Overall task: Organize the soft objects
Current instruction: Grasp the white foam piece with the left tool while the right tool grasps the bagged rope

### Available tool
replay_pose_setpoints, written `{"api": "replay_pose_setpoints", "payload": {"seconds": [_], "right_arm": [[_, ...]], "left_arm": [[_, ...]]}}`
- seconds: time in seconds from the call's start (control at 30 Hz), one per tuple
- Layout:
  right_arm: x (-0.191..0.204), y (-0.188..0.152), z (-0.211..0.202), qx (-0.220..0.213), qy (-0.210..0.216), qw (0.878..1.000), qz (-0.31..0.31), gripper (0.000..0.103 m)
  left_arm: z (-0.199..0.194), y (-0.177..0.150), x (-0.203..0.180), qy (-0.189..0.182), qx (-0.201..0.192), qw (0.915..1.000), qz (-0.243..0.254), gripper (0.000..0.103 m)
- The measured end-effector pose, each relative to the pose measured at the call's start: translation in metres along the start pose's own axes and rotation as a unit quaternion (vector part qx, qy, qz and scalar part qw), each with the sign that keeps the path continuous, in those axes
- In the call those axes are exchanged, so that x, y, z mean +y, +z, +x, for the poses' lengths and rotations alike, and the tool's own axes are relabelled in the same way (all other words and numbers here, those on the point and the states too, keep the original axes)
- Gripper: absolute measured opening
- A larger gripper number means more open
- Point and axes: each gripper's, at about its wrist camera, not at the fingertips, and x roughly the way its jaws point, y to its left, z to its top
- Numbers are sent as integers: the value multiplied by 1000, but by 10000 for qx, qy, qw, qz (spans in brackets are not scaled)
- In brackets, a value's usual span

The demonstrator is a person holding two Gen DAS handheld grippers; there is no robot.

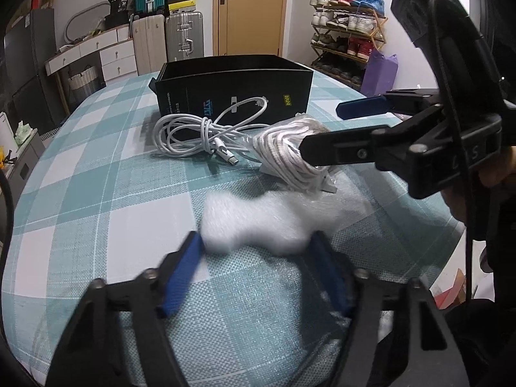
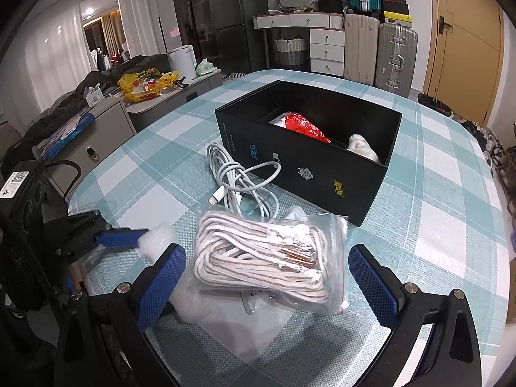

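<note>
A white foam wrap sheet (image 1: 258, 225) lies on the checked tablecloth, and my left gripper (image 1: 254, 245) is open around its near edge. A clear bag of striped white cord (image 2: 267, 258) rests partly on the foam (image 2: 206, 319). My right gripper (image 2: 267, 277) is open with one finger on each side of the bag; in the left wrist view it (image 1: 317, 129) reaches in from the right over the bag (image 1: 287, 154). A coiled white charging cable (image 1: 206, 132) lies in front of the open black box (image 1: 235, 87). The box (image 2: 306, 174) holds a red packet (image 2: 303, 127) and a white soft item (image 2: 362, 148).
The round table (image 2: 435, 161) has a teal and white checked cloth. Suitcases (image 2: 377, 48), drawers and a fridge stand behind it. A shoe rack (image 1: 348, 32) and a door stand beyond the table. A low cabinet with bags (image 2: 145, 87) is at the left.
</note>
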Motion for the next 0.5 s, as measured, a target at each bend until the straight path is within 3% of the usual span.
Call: {"api": "replay_pose_setpoints", "payload": {"seconds": [0.5], "right_arm": [[3, 3, 29, 204, -87, 9994, 258, 102]], "left_arm": [[1, -1, 0, -2, -60, 10000, 34, 64]]}}
